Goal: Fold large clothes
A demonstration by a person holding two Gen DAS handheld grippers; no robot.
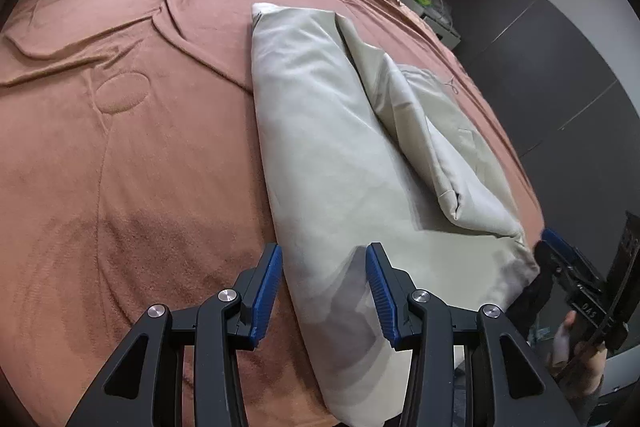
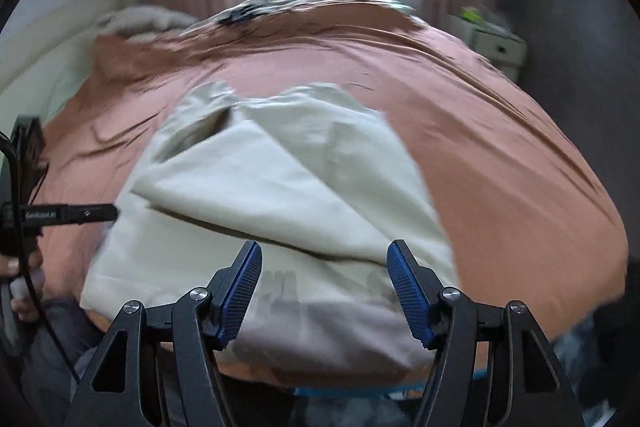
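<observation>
Rust-brown bedspread carries the cream garment; left gripper and right gripper gape empty.

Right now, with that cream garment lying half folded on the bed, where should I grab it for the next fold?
Probably grip the cream garment at its near narrow end, coming from the bed's near edge. It lies as a long strip running away, so that end can be lifted and carried toward the far end. The left hand-held gripper already hangs open over it.

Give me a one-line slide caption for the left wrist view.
Open left claw hovers over the near end of a partly folded cream garment on a rust-coloured blanket.
</observation>
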